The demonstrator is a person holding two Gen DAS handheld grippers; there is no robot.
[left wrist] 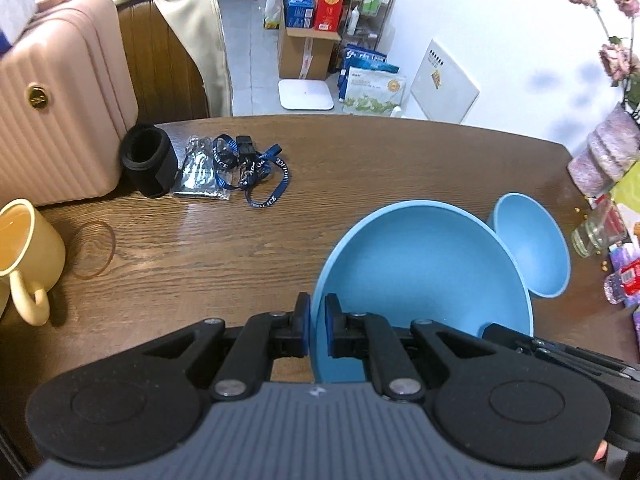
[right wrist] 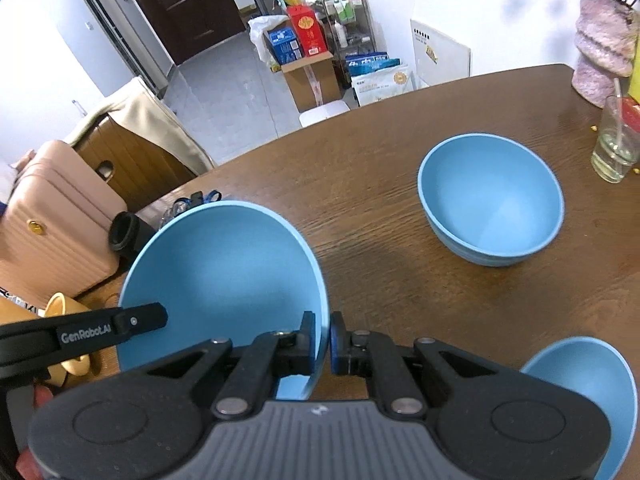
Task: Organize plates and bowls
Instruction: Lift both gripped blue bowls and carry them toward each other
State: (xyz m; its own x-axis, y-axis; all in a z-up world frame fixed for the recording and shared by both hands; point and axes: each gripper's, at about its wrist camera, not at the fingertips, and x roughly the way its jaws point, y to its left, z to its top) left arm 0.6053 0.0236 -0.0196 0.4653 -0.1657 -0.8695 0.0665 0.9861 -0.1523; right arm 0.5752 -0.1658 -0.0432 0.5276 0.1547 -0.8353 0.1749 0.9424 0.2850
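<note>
A large blue bowl (left wrist: 420,276) (right wrist: 224,264) hangs tilted above the brown table (left wrist: 240,248), held at two sides. My left gripper (left wrist: 317,312) is shut on its left rim. My right gripper (right wrist: 323,332) is shut on its right rim. Each view also shows the other gripper's black fingers (left wrist: 504,336) (right wrist: 136,320) at the opposite rim. A second, smaller blue bowl (left wrist: 528,244) (right wrist: 492,200) stands upright on the table beyond it. A third blue bowl (right wrist: 588,384) shows partly at the lower right of the right wrist view.
On the left are a yellow mug (left wrist: 24,248), a pink suitcase (left wrist: 60,100), a black cylinder (left wrist: 150,160), a blue lanyard (left wrist: 256,172) and a rubber band (left wrist: 94,250). A drinking glass (right wrist: 616,148) and a pink vase (right wrist: 604,52) stand at the right edge.
</note>
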